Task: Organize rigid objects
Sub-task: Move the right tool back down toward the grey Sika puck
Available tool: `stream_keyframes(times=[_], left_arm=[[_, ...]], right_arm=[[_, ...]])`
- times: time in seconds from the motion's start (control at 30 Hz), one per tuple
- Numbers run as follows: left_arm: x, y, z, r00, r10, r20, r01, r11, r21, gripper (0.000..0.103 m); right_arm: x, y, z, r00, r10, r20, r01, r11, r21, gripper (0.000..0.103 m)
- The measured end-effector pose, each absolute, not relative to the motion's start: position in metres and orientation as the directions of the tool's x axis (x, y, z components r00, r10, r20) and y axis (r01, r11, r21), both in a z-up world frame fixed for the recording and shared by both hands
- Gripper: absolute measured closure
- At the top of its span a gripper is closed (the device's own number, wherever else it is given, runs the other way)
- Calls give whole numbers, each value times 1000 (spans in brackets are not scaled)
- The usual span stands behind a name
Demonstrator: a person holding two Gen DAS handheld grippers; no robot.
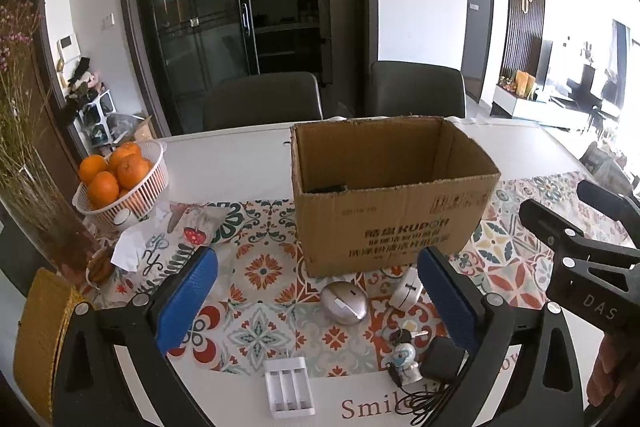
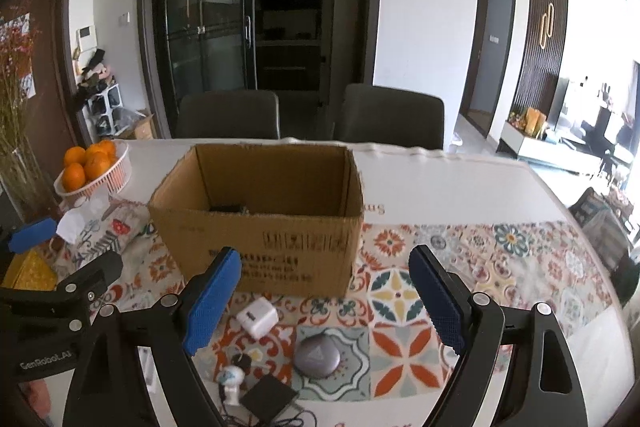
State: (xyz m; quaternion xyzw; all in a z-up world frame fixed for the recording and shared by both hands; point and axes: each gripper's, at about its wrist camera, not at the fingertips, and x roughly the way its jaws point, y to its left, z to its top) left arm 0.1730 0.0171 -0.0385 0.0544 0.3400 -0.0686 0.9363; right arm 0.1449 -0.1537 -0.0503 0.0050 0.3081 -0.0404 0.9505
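Sitting open-topped, brown cardboard box (image 1: 384, 223) shows black printed lettering.

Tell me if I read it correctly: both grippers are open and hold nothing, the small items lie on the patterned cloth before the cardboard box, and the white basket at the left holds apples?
Not quite. The white basket holds oranges, not apples, as the left wrist view shows. The rest stands: the left gripper and right gripper are open and hold nothing, and the small items lie before the cardboard box.

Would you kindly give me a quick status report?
Left gripper and right gripper open, empty. Brown cardboard box nearly empty. Silver oval gadget, white charger cube still loose on table.
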Motion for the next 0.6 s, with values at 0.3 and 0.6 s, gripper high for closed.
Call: stream_keyframes(times=[0.3,0.6], left_arm=[[166,13,-57,769,-95,-632,187,979,80,1],[174,13,-91,710,-113,-695,214,975,60,1]], right_arm=[[138,-159,-78,771,-64,-633,102,995,23,16],[139,-158,-109,716,-51,-696,109,993,40,16]])
